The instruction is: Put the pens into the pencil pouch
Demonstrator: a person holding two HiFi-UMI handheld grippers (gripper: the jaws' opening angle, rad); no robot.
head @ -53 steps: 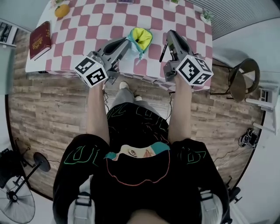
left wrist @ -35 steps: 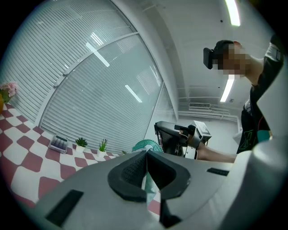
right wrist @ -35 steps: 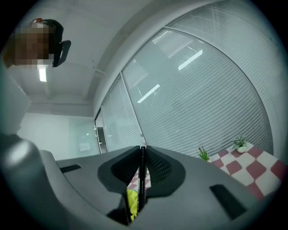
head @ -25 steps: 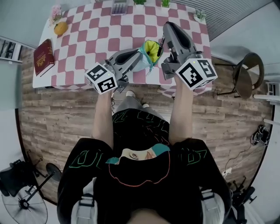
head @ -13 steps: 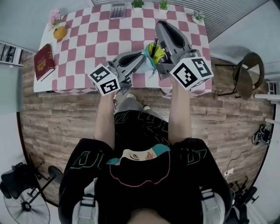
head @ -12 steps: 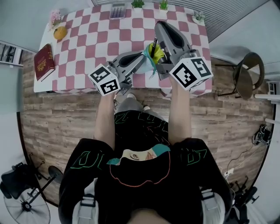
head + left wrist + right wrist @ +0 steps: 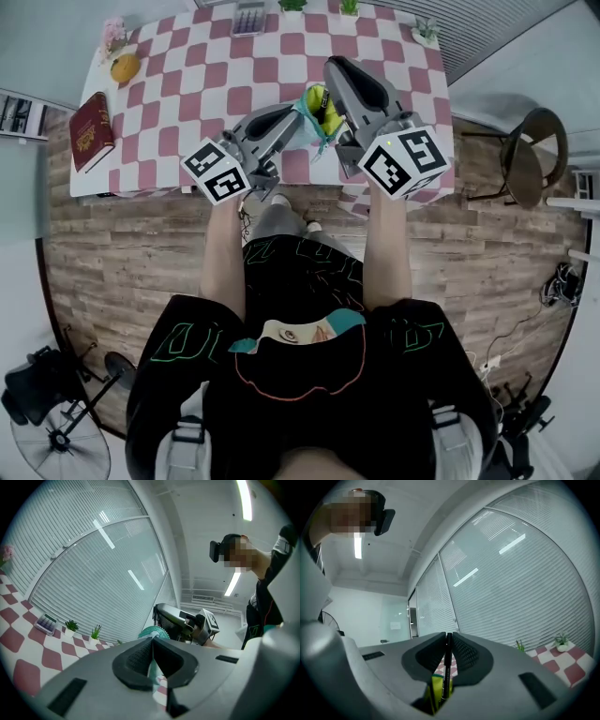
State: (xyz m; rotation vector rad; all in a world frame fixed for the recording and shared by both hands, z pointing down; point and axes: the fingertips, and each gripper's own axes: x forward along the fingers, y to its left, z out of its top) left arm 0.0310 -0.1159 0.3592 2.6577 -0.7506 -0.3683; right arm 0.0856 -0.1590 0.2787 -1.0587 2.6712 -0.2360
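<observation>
The pencil pouch [image 7: 317, 105], teal outside and yellow inside, hangs above the checked table [image 7: 187, 84] with its mouth open. My left gripper [image 7: 298, 114] is shut on the pouch's teal edge [image 7: 151, 668]. My right gripper [image 7: 334, 73] sits close against the pouch's right side, shut on a black pen [image 7: 446, 665]. The pen points down into the yellow lining [image 7: 435, 689]. In the left gripper view the right gripper [image 7: 183, 620] shows just behind the teal pouch [image 7: 151, 632]. In the head view the pen is mostly hidden by the gripper.
On the table lie a red book [image 7: 91, 120], an orange fruit [image 7: 124, 66], a calculator [image 7: 248, 17] and small potted plants [image 7: 427, 30] along the far edge. A chair [image 7: 525, 169] stands to the right and a fan [image 7: 37, 441] at lower left.
The right gripper has come in from the right, bringing the pen to the pouch's open mouth. The left gripper keeps its hold on the pouch.
</observation>
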